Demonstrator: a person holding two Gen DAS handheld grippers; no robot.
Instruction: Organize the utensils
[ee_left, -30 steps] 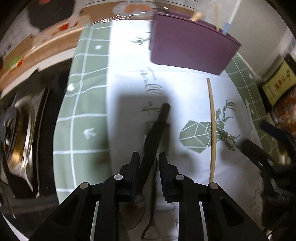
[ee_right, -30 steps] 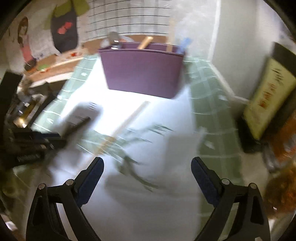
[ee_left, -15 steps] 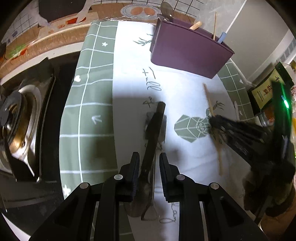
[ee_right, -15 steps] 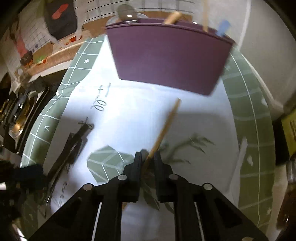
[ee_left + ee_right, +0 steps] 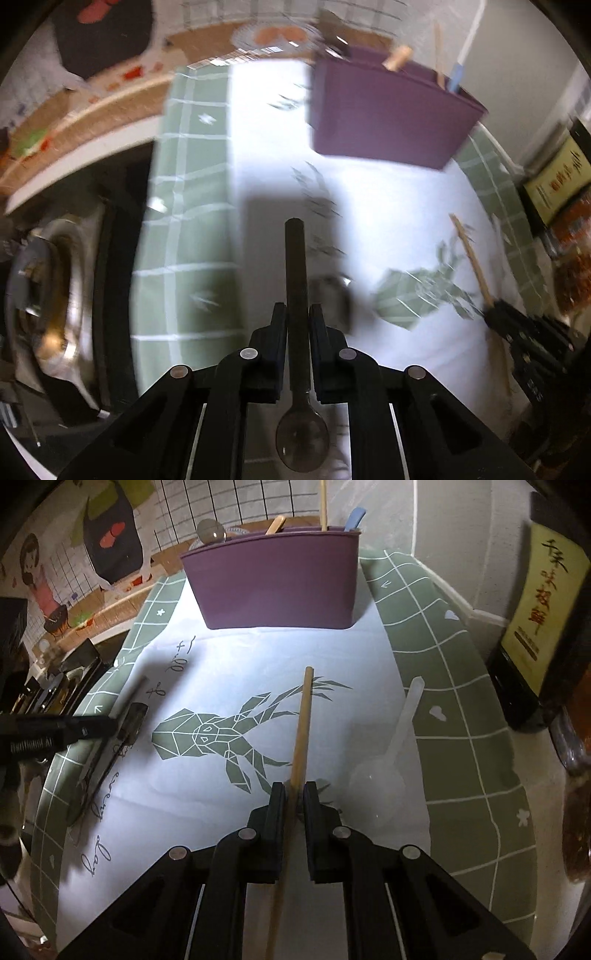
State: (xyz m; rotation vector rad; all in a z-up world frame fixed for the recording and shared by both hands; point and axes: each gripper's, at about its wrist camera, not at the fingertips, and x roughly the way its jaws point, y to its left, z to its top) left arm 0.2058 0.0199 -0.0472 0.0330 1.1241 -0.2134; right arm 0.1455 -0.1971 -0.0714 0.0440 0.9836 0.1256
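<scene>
My left gripper [image 5: 297, 314] is shut on a black-handled spoon [image 5: 296, 280], handle pointing away, bowl below the fingers, lifted off the cloth. My right gripper [image 5: 293, 792] is shut on a wooden chopstick [image 5: 303, 720] that points toward the purple utensil holder [image 5: 277, 579]. The holder also shows in the left wrist view [image 5: 388, 118]; it holds a metal spoon, a wooden handle, a chopstick and a blue handle. In the right wrist view the left gripper [image 5: 99, 728] appears at left with the spoon. A clear plastic spoon [image 5: 395, 746] lies on the cloth to the right.
A white and green deer-print cloth [image 5: 229, 734] covers the counter. A gas stove with a metal pot [image 5: 48, 295] is to the left. A yellow-labelled box [image 5: 539, 590] and packets stand on the right. A tiled wall is behind the holder.
My left gripper has raised the spoon and straightened it. My right gripper has levelled the chopstick to point at the holder, which now looks farther off.
</scene>
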